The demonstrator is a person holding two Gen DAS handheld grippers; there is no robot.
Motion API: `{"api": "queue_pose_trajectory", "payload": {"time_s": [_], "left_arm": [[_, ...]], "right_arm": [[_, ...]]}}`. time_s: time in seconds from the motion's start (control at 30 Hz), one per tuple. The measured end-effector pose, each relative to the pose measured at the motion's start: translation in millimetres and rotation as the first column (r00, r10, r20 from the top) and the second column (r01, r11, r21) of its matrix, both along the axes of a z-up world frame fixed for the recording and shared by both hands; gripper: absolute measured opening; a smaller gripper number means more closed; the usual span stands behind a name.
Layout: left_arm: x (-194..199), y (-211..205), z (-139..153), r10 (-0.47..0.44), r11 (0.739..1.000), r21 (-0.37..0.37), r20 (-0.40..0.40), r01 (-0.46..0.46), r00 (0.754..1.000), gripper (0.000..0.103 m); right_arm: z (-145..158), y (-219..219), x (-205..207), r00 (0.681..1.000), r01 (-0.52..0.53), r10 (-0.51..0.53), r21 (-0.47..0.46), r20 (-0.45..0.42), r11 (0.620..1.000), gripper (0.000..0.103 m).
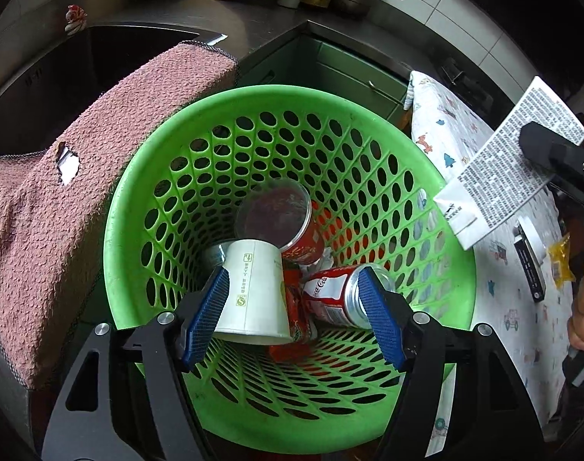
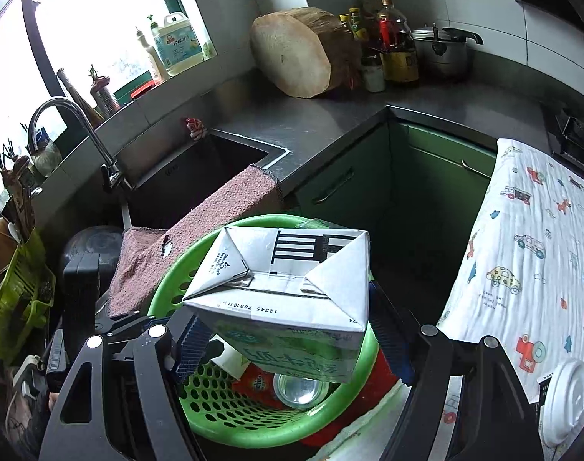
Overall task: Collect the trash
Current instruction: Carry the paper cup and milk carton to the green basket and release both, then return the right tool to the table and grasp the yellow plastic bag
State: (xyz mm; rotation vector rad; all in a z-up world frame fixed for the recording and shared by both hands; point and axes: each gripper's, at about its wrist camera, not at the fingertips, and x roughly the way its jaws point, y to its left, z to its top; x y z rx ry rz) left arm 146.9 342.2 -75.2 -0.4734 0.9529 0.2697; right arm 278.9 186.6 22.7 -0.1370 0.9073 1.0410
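A green perforated basket holds a white paper cup, a red cola can, a clear plastic cup and red wrappers. My left gripper is open above the basket's mouth and holds nothing. My right gripper is shut on a white milk carton and holds it above the basket. In the left wrist view the carton hangs over the basket's right rim. A white cup lid and a yellow wrapper lie on the patterned cloth.
A pink towel drapes over the sink edge beside the basket. A white patterned cloth covers the surface at right. The sink, a wooden block, bottles and a pot stand on the counter behind. A dark device lies on the cloth.
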Motion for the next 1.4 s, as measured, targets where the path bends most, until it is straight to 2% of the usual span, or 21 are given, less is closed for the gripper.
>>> {"api": "queue_pose_trajectory", "payload": {"time_s": [0.23, 0.3, 0.47, 0.63, 0.83, 1.03, 1.23, 1.4], "left_arm": [[-14, 4, 9, 0.016, 1.0, 0.012, 0.024, -0.016, 1.0, 0.071], [-17, 6, 10, 0.022, 1.0, 0.012, 0.026, -0.022, 0.999, 0.071], [-19, 7, 9, 0.029, 1.0, 0.011, 0.021, -0.029, 0.999, 0.072], [-16, 3, 11, 0.02, 1.0, 0.012, 0.028, -0.02, 0.999, 0.072], [-8, -13, 18, -0.002, 1.0, 0.019, 0.037, 0.002, 0.999, 0.074], [4, -39, 27, -0.048, 0.998, 0.037, 0.043, 0.046, 0.998, 0.076], [26, -74, 35, -0.107, 0.993, 0.054, 0.043, 0.105, 0.993, 0.08], [48, -106, 41, -0.157, 0.986, 0.068, 0.041, 0.154, 0.987, 0.084]], "right_arm": [[-14, 29, 4, 1.0, -0.007, 0.007, -0.022, 0.001, 1.0, 0.075], [-15, 33, 5, 1.0, -0.002, 0.002, -0.02, 0.011, 1.0, 0.087], [-12, 29, 1, 1.0, -0.006, 0.006, -0.022, 0.026, 1.0, 0.088], [-6, 7, -3, 0.999, -0.001, 0.002, -0.014, 0.045, 1.0, 0.088], [0, -45, 2, 0.997, 0.047, -0.047, -0.004, 0.059, 0.999, 0.088], [0, -122, 16, 0.987, 0.147, -0.146, -0.011, 0.068, 0.989, 0.088], [-3, -211, 34, 0.959, 0.274, -0.269, -0.048, 0.087, 0.96, 0.088], [-3, -283, 49, 0.922, 0.377, -0.364, -0.095, 0.131, 0.921, 0.091]]}}
